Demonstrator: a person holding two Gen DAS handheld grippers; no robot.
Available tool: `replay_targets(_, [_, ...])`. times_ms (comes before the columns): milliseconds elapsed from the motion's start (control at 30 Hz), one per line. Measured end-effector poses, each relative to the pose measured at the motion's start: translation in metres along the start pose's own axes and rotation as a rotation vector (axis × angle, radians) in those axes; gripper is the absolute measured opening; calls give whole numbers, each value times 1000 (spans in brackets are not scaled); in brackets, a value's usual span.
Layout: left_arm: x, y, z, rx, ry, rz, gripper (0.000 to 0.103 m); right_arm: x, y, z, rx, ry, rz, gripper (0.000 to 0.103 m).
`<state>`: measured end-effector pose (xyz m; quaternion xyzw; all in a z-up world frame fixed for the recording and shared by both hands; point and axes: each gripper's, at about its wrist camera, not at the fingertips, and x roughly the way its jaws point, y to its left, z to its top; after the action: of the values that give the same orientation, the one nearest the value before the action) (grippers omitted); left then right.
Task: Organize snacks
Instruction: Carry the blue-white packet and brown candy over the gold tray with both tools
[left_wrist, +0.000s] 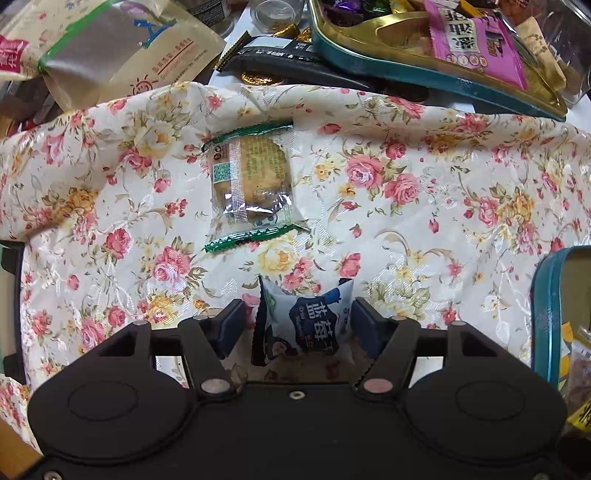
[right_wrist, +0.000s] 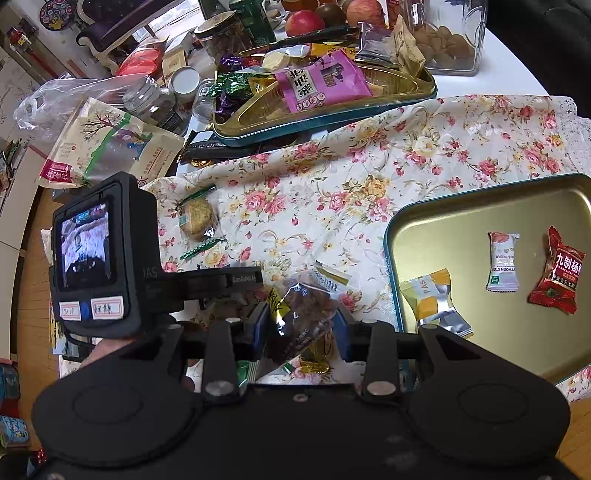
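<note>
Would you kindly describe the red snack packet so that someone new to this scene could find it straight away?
Start at the gold-lined tin tray with the teal rim, on the floral tablecloth. Three packets lie inside it; the red snack packet is the one farthest right. It alone is red with white characters, beside a white packet and a yellow-and-silver packet.

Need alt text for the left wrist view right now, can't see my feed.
The left tool straddles a small white-and-blue blueberry snack packet on the floral tablecloth, jaws apart. Beyond lies a clear green-edged biscuit packet.
</note>
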<state>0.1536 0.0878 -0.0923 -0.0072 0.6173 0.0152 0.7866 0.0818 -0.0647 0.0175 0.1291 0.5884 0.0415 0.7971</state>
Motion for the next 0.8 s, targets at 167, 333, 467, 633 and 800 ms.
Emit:
replay_targets(167, [4,13,3,5,-20,-8,77,-5,-3,2,13,-12,7,39])
replay_targets(333, [5,19,-1,3,-38,-2,79,-15,-6,4,28,-32,34,39])
replay_targets(467, [2,13,-10,14,-37,-15,75,-20,-8,5,38,-40,46,39])
replay_targets(633, [-6,-2,-15,44,-18,-30,54,-24,-9,6,42,-46,55,39])
replay_targets(800, [-11,11,-18,-44,40,-44,52,-24,-7,6,38,-47,52,39])
